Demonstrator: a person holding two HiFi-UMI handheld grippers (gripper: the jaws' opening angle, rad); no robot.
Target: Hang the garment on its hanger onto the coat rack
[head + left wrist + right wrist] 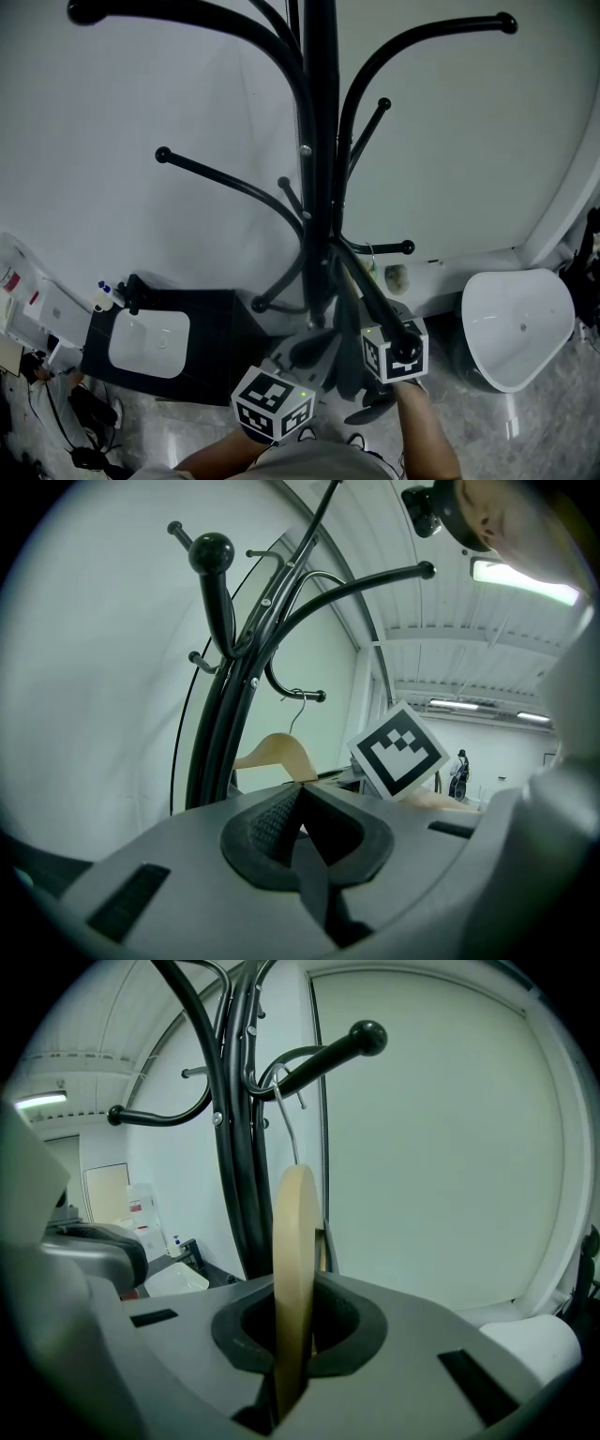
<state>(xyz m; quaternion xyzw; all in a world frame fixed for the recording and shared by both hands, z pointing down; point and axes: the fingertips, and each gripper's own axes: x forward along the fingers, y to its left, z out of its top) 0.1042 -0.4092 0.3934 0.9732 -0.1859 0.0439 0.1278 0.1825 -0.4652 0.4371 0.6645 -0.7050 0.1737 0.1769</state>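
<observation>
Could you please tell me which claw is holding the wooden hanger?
The right claw: the hanger stands edge-on between its jaws, while the left claw is shut on nothing.

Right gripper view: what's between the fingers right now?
The right gripper view shows the wooden hanger, edge-on, clamped in the right gripper; its wire hook rises toward the coat rack.

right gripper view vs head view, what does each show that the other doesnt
Only the right gripper view: the right gripper shut on the wooden hanger, its wire hook up near a rack arm. Only the head view: the left cube, the right cube, a forearm. Both: the black rack and the white sink.
</observation>
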